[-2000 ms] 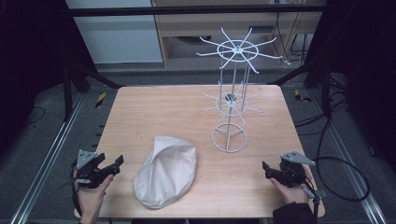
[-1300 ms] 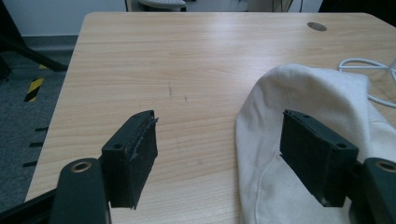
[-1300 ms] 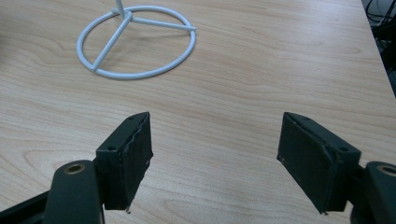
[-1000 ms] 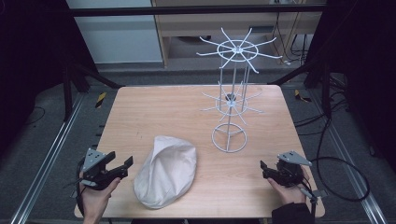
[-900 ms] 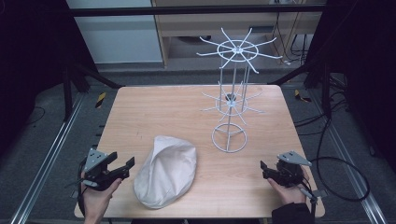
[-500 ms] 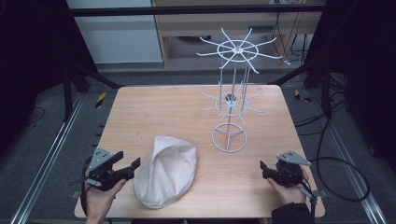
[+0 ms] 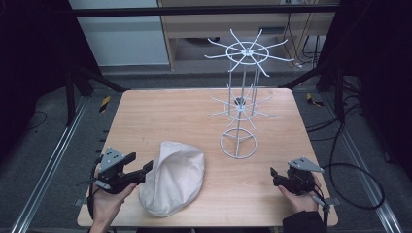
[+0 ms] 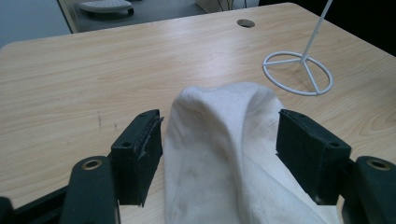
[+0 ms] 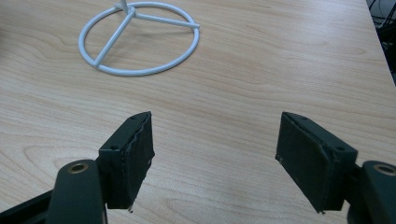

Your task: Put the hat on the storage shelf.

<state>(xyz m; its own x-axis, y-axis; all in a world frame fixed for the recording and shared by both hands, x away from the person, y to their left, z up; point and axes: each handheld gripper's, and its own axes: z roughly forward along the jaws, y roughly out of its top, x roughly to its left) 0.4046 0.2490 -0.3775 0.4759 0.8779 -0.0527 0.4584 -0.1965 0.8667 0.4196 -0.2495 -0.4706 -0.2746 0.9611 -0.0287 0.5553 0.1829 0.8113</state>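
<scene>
Now the left gripper (image 8: 219, 149), released, straddles a rumpled cream cloth cap (image 8: 233, 163); right gripper (image 9: 215, 154) released over woodgrain.

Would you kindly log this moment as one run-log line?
left gripper: open, jaws astride white cap | right gripper: open over bare table | wire rack: upright, untouched

Cap (image 7: 172, 177) front-left on table (image 7: 194, 111); wire rack (image 7: 240, 109) behind-right of cap.
</scene>
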